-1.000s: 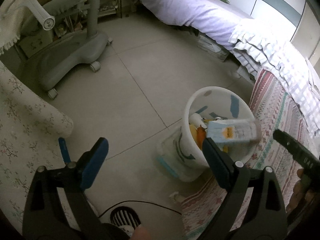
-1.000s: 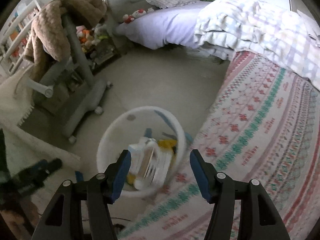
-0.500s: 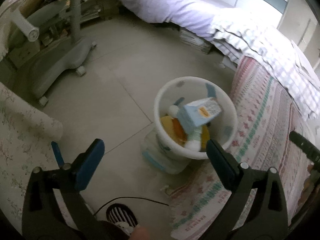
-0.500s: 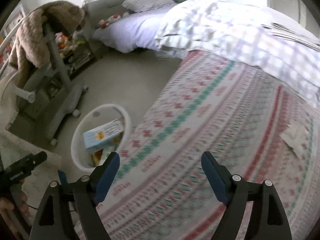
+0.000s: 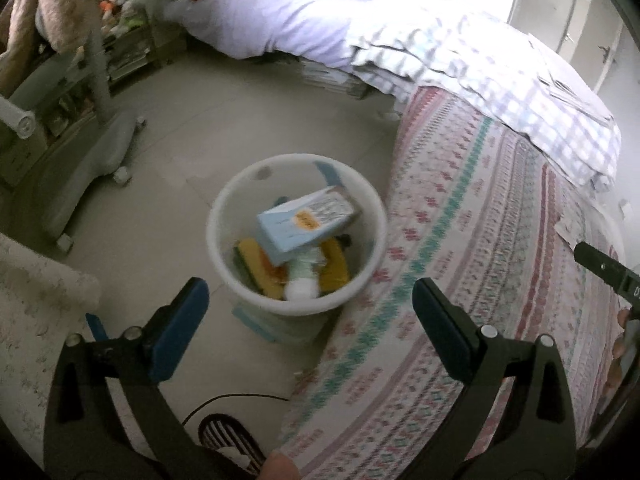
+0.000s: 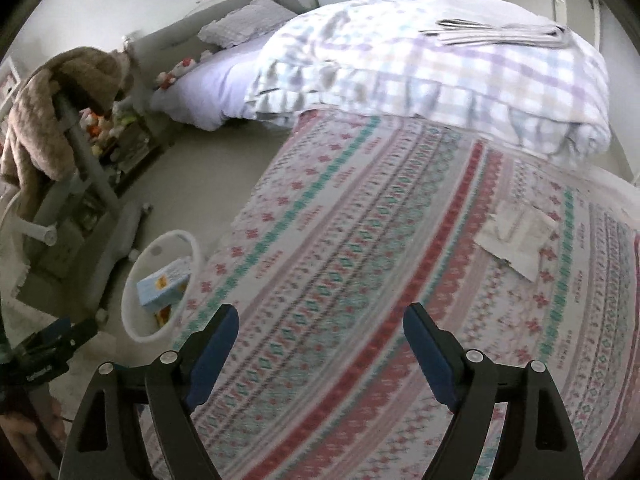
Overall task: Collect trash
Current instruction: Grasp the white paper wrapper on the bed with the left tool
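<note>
A white waste bin [image 5: 224, 216] stands on the floor beside the bed; inside lie a light-blue carton [image 5: 304, 224], a white bottle [image 5: 304, 280] and yellow packaging. My left gripper [image 5: 308, 312] hangs open above the bin's near rim, nothing between its blue pads. In the right wrist view the bin [image 6: 136, 300] sits at lower left, and my right gripper [image 6: 320, 328] is open and empty over the patterned bedspread [image 6: 360, 240]. A flat whitish paper wrapper [image 6: 516, 236] lies on the bedspread to the upper right of the right gripper.
A grey chair base on castors [image 5: 88, 160] stands left of the bin. A checked quilt [image 6: 420, 64] is piled at the far end of the bed, with folded cloth on top. A black cable [image 5: 240, 398] runs over the floor below the bin.
The blue carton left the right gripper and now lies in the bin. The right gripper opened wider and swung right over the bedspread. The left gripper's view drifted toward the bed.
</note>
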The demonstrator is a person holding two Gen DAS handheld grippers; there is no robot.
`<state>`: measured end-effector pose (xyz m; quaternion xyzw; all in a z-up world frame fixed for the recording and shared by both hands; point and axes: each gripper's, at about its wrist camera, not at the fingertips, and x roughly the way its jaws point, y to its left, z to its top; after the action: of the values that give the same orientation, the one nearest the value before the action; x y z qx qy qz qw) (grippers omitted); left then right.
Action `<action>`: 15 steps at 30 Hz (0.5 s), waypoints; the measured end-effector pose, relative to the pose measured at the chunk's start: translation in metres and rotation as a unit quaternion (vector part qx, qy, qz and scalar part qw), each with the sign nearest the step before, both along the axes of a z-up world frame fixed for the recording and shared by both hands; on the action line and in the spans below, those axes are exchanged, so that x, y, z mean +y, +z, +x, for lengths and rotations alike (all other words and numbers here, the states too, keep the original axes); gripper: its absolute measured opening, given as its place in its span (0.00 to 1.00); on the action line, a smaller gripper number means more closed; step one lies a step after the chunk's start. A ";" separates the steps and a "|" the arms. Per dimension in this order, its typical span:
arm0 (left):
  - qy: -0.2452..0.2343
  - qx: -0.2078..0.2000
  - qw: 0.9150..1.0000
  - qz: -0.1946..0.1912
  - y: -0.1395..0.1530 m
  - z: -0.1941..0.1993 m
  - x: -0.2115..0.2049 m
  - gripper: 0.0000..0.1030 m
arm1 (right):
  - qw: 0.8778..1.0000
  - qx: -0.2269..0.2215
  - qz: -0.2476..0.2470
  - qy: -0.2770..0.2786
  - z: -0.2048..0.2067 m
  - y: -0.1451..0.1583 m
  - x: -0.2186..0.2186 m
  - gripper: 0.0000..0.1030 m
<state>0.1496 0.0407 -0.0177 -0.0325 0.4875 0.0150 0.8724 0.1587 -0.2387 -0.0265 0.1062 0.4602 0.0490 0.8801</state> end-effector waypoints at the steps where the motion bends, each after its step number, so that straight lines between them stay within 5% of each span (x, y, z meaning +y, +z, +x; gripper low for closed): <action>1: -0.005 0.000 1.000 0.001 0.000 0.002 -0.006 0.98 | 1.000 -0.001 0.000 -0.004 0.000 0.001 -0.005 0.83; 15: -0.066 0.002 0.998 0.014 0.003 0.027 -0.094 0.98 | 0.997 0.006 -0.005 -0.074 -0.008 -0.002 -0.102 0.84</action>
<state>0.1767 -0.0530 -0.0148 0.0126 0.4901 -0.0360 0.8708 0.1511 -0.3406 -0.0284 0.1361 0.4567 -0.0196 0.8789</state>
